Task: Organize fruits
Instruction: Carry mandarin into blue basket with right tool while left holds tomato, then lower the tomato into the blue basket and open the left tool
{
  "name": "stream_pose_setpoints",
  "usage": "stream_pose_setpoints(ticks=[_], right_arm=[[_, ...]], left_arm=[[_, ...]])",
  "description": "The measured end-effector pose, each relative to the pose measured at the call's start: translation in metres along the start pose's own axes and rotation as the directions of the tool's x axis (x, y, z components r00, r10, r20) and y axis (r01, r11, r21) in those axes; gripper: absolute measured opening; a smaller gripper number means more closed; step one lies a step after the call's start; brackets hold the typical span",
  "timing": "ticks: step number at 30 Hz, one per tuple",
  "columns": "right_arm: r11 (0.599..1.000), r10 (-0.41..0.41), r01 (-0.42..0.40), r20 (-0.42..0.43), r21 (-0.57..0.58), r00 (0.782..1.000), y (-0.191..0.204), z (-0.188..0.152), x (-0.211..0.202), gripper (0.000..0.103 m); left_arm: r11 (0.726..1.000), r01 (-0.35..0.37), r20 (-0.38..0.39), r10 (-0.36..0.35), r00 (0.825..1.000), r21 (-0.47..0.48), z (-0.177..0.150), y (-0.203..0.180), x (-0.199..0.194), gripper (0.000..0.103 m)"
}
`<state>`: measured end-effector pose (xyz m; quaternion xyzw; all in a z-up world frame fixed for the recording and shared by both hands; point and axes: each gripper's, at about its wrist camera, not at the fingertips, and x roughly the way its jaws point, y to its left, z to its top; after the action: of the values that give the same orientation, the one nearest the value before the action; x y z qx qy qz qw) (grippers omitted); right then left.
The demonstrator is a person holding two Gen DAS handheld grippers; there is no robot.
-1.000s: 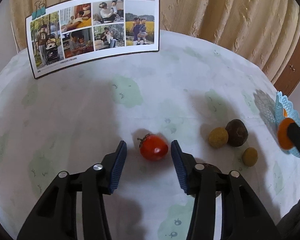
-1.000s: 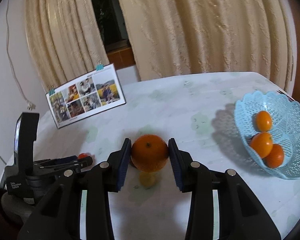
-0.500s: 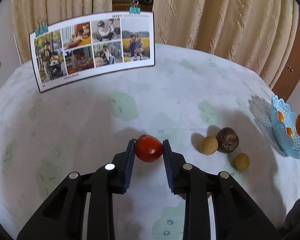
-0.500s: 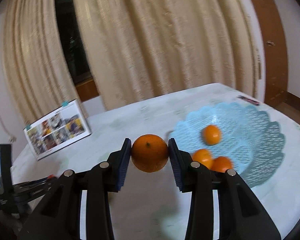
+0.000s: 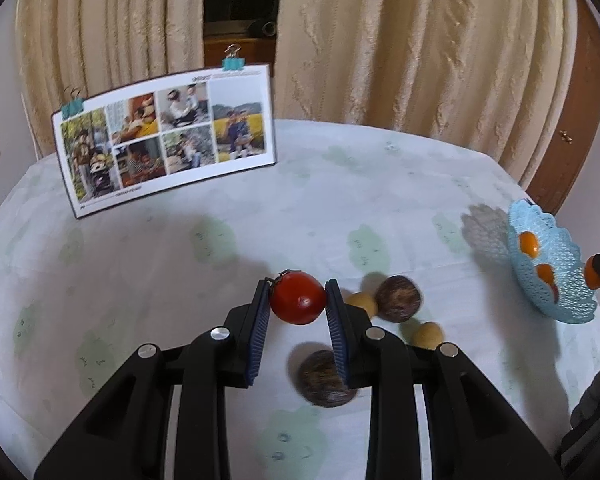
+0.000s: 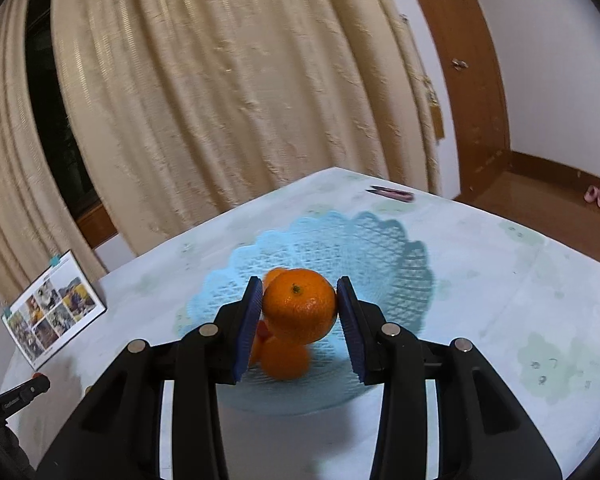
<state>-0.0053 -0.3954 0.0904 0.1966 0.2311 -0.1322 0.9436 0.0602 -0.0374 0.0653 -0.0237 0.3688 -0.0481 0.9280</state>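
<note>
My left gripper (image 5: 297,299) is shut on a red tomato (image 5: 297,298) and holds it above the table. Below it lie two dark brown round fruits (image 5: 398,298) (image 5: 324,378) and two small yellow fruits (image 5: 362,302) (image 5: 428,334). My right gripper (image 6: 298,304) is shut on an orange (image 6: 300,305) and holds it over the light blue lattice basket (image 6: 380,248), which holds several oranges (image 6: 286,358). The basket also shows at the right in the left wrist view (image 5: 556,280), with the right gripper's held orange at its edge (image 5: 590,271).
A photo card (image 5: 168,136) held by clips stands at the back left of the round table (image 5: 180,280). Curtains hang behind the table. A small pink-purple object (image 6: 392,193) lies near the far table edge. The left gripper shows at the lower left in the right wrist view (image 6: 16,394).
My left gripper closed on the tomato and lifted it off the table. My right gripper carried the orange rightwards from beside the loose fruits to over the blue basket.
</note>
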Motion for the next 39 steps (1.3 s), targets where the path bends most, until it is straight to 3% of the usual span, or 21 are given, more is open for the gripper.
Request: stream_pose_setpoints(ticks=[4,12,14,24,27,35,36,37,39], right_arm=[[0.998,-0.004,0.003,0.006,0.058,1.000,-0.019,0.001,-0.001,0.050],[0.991,-0.019,0.010,0.061,0.135,0.998,-0.037,0.004,-0.011,0.050],[0.985,-0.040,0.026,0.082,0.168,0.996,-0.042,0.005,-0.015,0.057],[0.974,-0.074,0.052,0.089,0.222,0.993,-0.050,0.004,-0.021,0.059],[0.971,-0.077,0.055,0.090,0.231,0.993,-0.051,0.003,-0.022,0.064],[0.967,-0.080,0.056,0.088,0.250,0.993,-0.054,0.004,-0.021,0.065],[0.967,-0.080,0.057,0.087,0.250,0.993,-0.054,0.004,-0.021,0.065],[0.967,-0.080,0.056,0.087,0.249,0.993,-0.054,0.004,-0.021,0.065],[0.967,-0.082,0.057,0.088,0.250,0.993,-0.054,0.003,-0.022,0.066]], left_arm=[[0.999,0.021,0.015,-0.022,1.000,0.045,0.006,-0.023,-0.005,0.029],[0.987,0.089,0.029,-0.094,0.995,0.132,0.020,-0.075,-0.011,0.029],[0.983,0.106,0.029,-0.112,0.993,0.152,0.023,-0.090,-0.011,0.029],[0.930,0.231,-0.008,-0.239,0.971,0.285,0.032,-0.183,-0.001,0.029],[0.910,0.267,-0.027,-0.272,0.962,0.316,0.032,-0.208,0.004,0.029],[0.888,0.329,-0.084,-0.319,0.944,0.323,0.035,-0.247,0.025,0.030],[0.886,0.337,-0.088,-0.326,0.941,0.318,0.036,-0.249,0.026,0.036],[0.885,0.349,-0.096,-0.336,0.937,0.308,0.037,-0.249,0.027,0.054],[0.889,0.365,-0.083,-0.356,0.931,0.278,0.041,-0.244,0.025,0.076]])
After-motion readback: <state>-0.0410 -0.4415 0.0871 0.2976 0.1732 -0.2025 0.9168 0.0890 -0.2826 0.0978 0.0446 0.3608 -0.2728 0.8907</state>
